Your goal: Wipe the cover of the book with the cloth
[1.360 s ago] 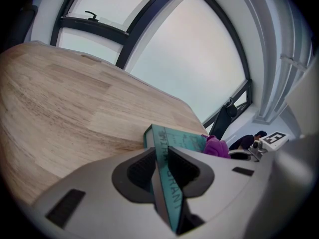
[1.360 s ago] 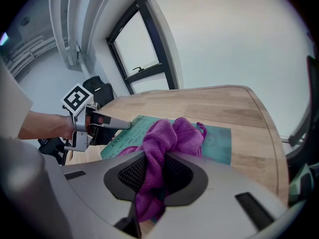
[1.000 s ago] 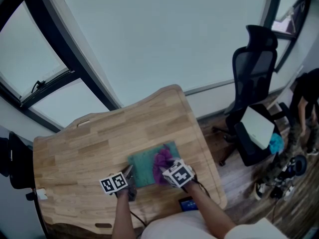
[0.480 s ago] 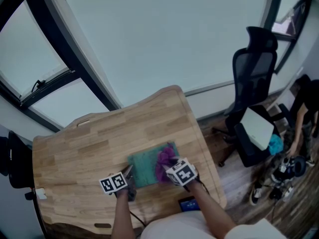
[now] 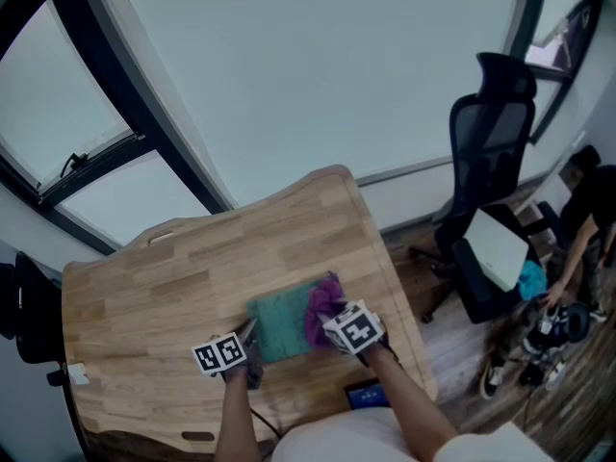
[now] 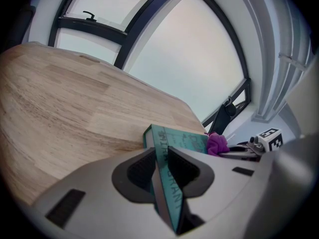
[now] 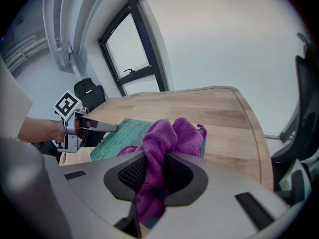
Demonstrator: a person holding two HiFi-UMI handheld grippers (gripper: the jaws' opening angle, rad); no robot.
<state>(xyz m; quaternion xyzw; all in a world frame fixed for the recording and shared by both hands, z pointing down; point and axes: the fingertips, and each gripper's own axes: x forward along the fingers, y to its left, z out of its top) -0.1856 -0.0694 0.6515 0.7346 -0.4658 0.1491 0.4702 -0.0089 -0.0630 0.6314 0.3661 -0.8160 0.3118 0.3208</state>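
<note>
A person steadies a teal book (image 5: 279, 323) on a wooden table (image 5: 173, 258) with the left gripper (image 5: 250, 337) while the right gripper (image 5: 325, 318) drags a purple cloth (image 5: 322, 298) over its cover. In the past second the cloth has slid a short way toward the cover's right edge and far corner, while the left gripper has held its place. That suggests a wiping stroke running out to the right, with the job apparently well under way and the bare left part of the cover either done or awaiting a return pass. The head view gives the layout alone: the book lies flat near the person's side of the table, with the cloth bunched on its right part and an office chair (image 5: 486, 133) standing off to the right. It cannot show the grips. The left gripper view does, with both jaws pinched on the book's near edge, where lettering runs along the spine. The right gripper view shows its jaws clamped on a fold of the cloth, the rest heaped on the cover ahead. It also shows the other gripper's tip holding the opposite edge.
</note>
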